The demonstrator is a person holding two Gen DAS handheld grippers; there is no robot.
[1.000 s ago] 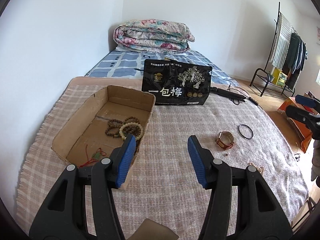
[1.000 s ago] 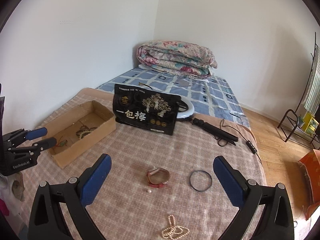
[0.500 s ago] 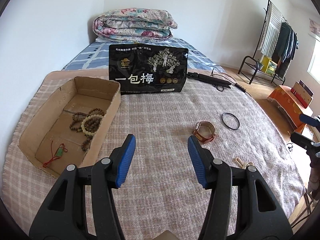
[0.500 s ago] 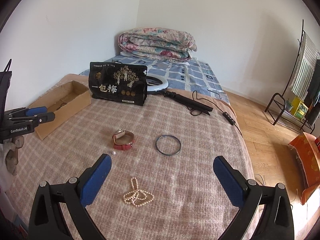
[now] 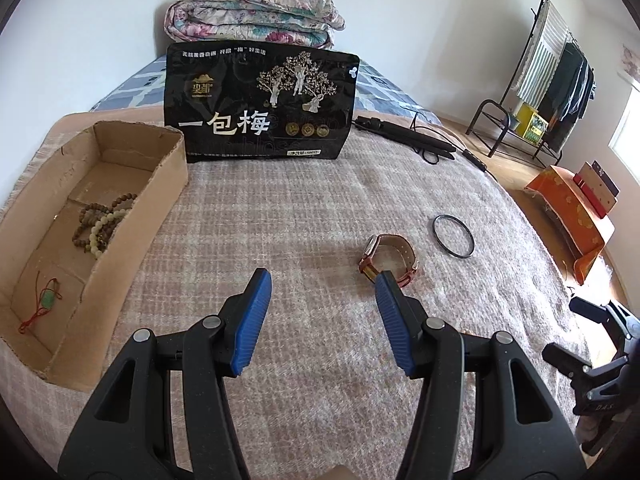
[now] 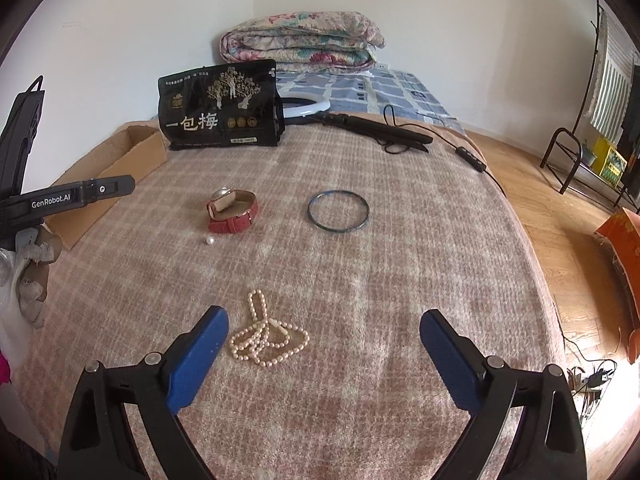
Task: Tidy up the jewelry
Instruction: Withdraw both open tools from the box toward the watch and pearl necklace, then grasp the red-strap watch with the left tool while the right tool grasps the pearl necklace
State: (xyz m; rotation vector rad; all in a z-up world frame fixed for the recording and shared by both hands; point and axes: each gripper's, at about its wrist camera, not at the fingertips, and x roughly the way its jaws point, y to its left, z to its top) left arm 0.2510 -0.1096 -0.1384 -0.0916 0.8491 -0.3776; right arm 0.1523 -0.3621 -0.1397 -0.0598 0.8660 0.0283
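A cardboard box (image 5: pixel 168 168) at the left holds wooden bead bracelets (image 5: pixel 100 224) and a red-corded green pendant (image 5: pixel 46 304). On the blanket lie a red-strapped watch (image 5: pixel 390 256), a dark bangle (image 5: pixel 454 230), a loose pearl (image 6: pixel 209 241) and a pearl necklace (image 6: pixel 266 340). My left gripper (image 5: pixel 324 292) is open and empty, just short of the watch. My right gripper (image 6: pixel 324 332) is open wide and empty, with the necklace between its fingers, close to the left one. The box also shows in the right wrist view (image 6: pixel 120 168).
A black snack bag (image 5: pixel 260 108) stands behind the box. A folded quilt (image 5: pixel 256 16) lies on the bed beyond. A black tripod and cable (image 5: pixel 416 140) lie at the back right. An orange box (image 5: pixel 572 216) and a clothes rack (image 5: pixel 540 80) stand on the floor.
My left gripper swung right from over the box toward the watch. My right gripper moved closer over the pearl necklace. Both stayed open.
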